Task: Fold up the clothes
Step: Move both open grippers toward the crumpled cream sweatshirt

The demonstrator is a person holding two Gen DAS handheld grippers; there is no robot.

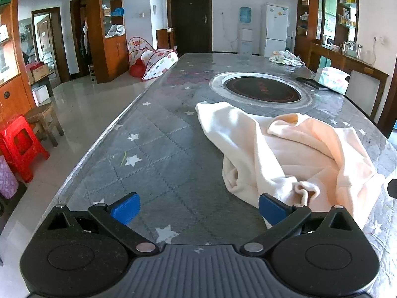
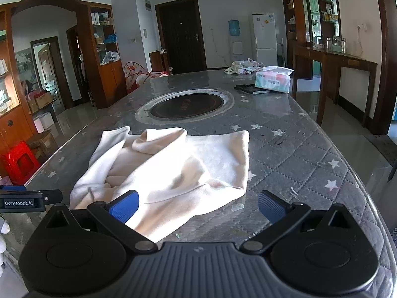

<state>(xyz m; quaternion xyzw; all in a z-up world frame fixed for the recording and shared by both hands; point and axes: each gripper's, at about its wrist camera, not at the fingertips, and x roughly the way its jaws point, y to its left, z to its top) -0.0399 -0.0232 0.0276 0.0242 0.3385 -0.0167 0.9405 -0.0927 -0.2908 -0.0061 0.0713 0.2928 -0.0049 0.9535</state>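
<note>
A cream garment (image 1: 292, 156) lies crumpled on the grey star-patterned table (image 1: 153, 149). In the left wrist view it lies ahead and to the right. My left gripper (image 1: 198, 209) is open and empty above the table's near edge, its right blue pad (image 1: 270, 209) just in front of the cloth's near hem. In the right wrist view the garment (image 2: 173, 166) lies ahead and left. My right gripper (image 2: 197, 207) is open and empty, its left pad (image 2: 125, 204) over the cloth's near edge. The left gripper's side (image 2: 24, 200) shows at the far left.
A round black cooktop (image 1: 263, 90) is set into the table middle. A tissue pack (image 2: 273, 80), a flat dark object (image 2: 250, 89) and a patterned cloth (image 2: 244, 67) lie at the far end. A red stool (image 1: 21, 146) and a wooden stool (image 1: 43, 121) stand left.
</note>
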